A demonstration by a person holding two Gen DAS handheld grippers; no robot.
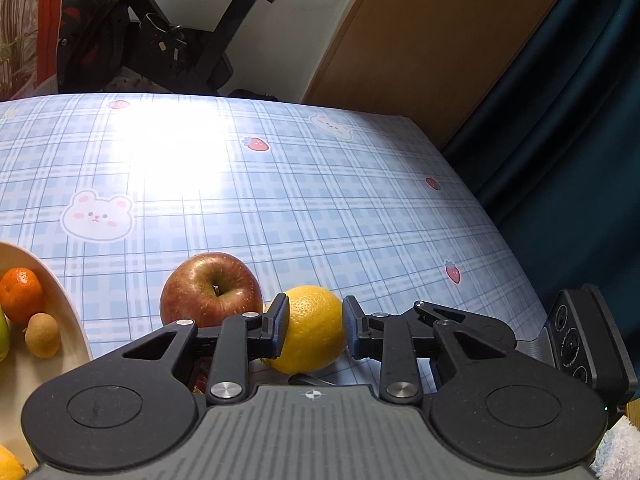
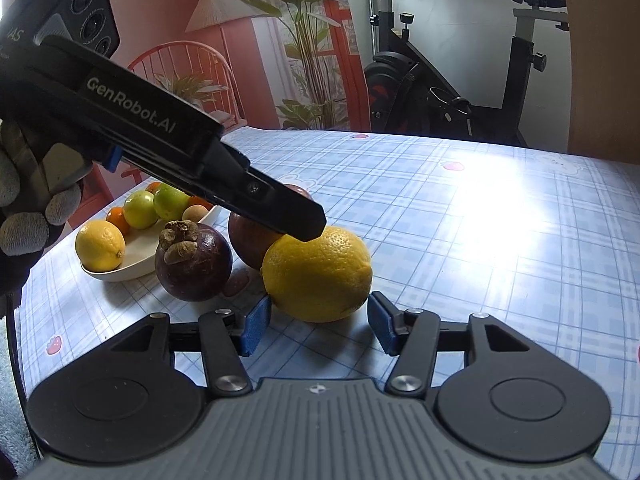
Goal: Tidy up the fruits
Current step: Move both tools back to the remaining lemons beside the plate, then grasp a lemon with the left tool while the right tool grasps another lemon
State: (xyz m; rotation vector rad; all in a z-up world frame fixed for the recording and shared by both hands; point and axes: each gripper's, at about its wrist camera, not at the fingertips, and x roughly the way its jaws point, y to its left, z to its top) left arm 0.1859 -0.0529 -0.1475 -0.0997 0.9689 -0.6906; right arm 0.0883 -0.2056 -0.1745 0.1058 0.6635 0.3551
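A large yellow lemon [image 1: 314,330] lies on the blue checked tablecloth [image 1: 280,200]. My left gripper [image 1: 315,326] is shut on it, one black pad against each side. A red apple [image 1: 210,290] sits just behind and to the left. In the right wrist view the same lemon [image 2: 320,276] rests just beyond my right gripper [image 2: 318,328]. Its blue pads [image 2: 256,330] stand apart from the fruit, open. The left gripper [image 2: 308,228] comes down onto the lemon from the upper left, held by a gloved hand [image 2: 28,216]. A dark mangosteen [image 2: 193,262] stands left of the lemon.
A white bowl [image 2: 138,270] at the left holds a smaller lemon [image 2: 100,246], green fruits [image 2: 156,204], mandarins and a small brown fruit. The bowl's rim [image 1: 70,304] shows in the left wrist view. The table's right edge [image 1: 500,216] borders a dark curtain; an exercise bike [image 2: 460,80] stands behind.
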